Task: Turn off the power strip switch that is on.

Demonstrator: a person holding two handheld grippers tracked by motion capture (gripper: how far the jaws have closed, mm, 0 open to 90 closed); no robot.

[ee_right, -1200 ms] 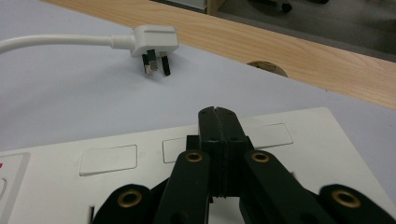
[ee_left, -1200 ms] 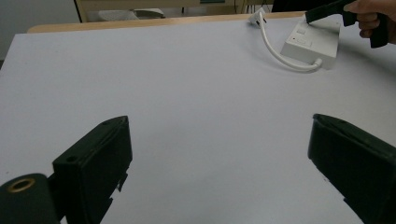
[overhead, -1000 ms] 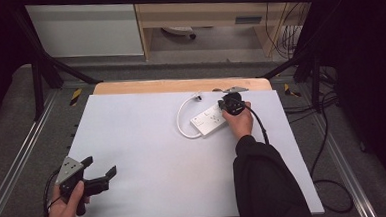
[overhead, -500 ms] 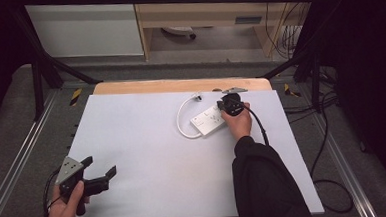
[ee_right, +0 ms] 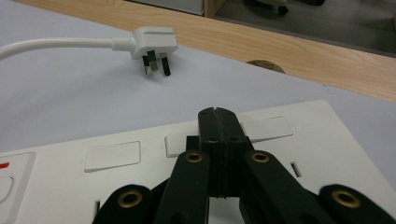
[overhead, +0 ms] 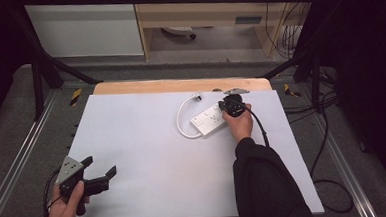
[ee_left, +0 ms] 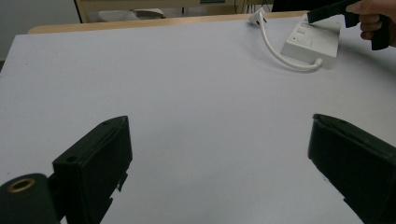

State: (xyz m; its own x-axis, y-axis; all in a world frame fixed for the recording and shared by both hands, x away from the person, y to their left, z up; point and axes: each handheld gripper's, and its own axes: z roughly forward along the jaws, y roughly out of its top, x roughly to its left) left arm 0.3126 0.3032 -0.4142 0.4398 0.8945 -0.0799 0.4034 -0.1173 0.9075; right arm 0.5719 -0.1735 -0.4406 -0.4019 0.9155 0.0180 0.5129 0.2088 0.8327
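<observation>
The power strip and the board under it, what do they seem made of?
The power strip looks like white moulded plastic, smooth with a faint sheen. The board's bare far edge shows pale wood grain; a matt white sheet, perhaps paper or laminate, covers the rest.

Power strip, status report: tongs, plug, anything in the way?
Right tongs shut, tips over power strip switches. Left tongs open, idle near corner. Plug loose beside the strip. Nothing in the way.

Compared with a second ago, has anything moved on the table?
Nothing visibly changed. The right gripper stays shut with its tips on the white power strip, its cable and plug lie as before, and the left gripper stays open over the near left of the table.
</observation>
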